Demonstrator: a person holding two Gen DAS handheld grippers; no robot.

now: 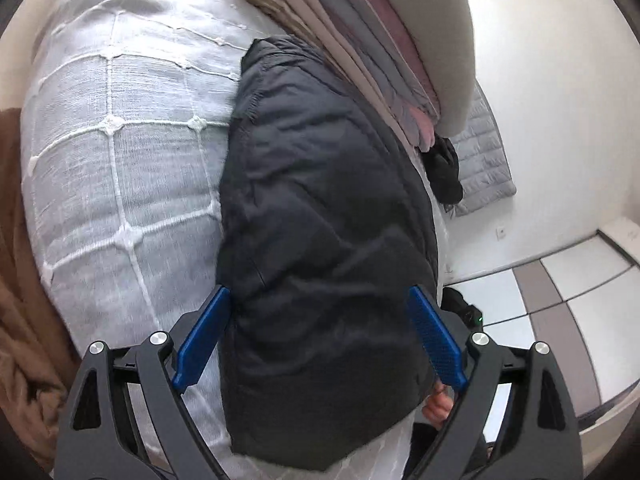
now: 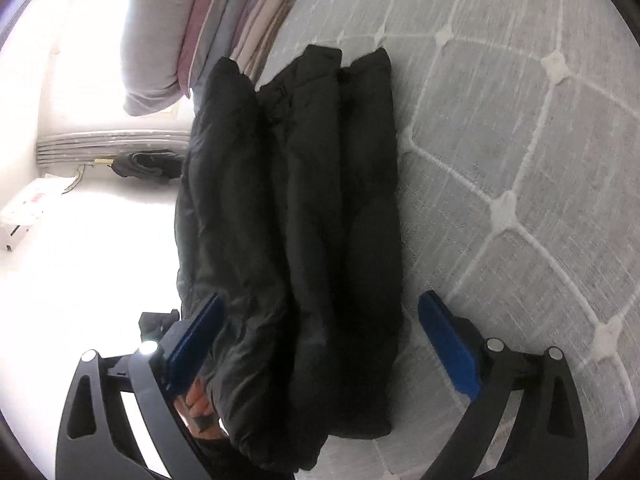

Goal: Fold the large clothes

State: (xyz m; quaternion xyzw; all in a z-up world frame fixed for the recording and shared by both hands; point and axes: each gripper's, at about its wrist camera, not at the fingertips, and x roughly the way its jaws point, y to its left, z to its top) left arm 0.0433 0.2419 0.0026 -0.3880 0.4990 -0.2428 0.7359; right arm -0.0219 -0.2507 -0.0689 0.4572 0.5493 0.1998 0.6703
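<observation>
Blue-padded left tongs (image 1: 320, 336) are held wide apart around the near end of a black coat (image 1: 324, 216), not squeezing it. Right tongs (image 2: 320, 344) are spread wide around the same coat (image 2: 292, 220) too. It is laid in long folds on a grey bed (image 2: 520, 120), touching a stack of folded clothes (image 1: 360, 40).
</observation>
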